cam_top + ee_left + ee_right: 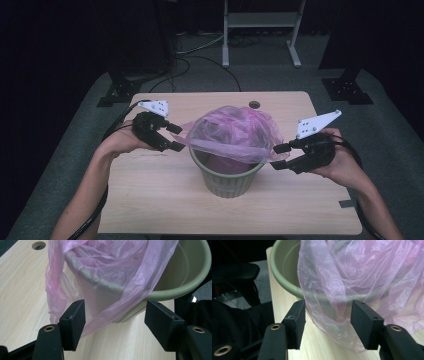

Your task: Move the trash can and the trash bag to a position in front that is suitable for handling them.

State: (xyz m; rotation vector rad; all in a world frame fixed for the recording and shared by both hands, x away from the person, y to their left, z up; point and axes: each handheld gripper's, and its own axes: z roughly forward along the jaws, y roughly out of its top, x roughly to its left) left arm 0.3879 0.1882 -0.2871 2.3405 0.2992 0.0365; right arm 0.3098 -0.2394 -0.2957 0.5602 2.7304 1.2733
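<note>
A ribbed green bin [227,181] stands mid-table with a thin pink plastic bag [232,131] draped over its mouth and puffed up above the rim. My left gripper [175,138] is at the bag's left edge, jaws apart. In the left gripper view [116,315] a flap of the bag [110,277] hangs down the bin's wall [175,277] between the wide pads, which do not pinch it. My right gripper [277,156] is at the bag's right edge. In the right gripper view [328,312] its jaws are open around loose bag film [352,277] beside the bin rim [282,272].
The light wooden table [150,200] has a round cable hole [254,105] at its far edge. Behind it stand a white metal frame [260,20] and two black stand feet [117,87] [347,87] on grey carpet. Cables trail from both grippers.
</note>
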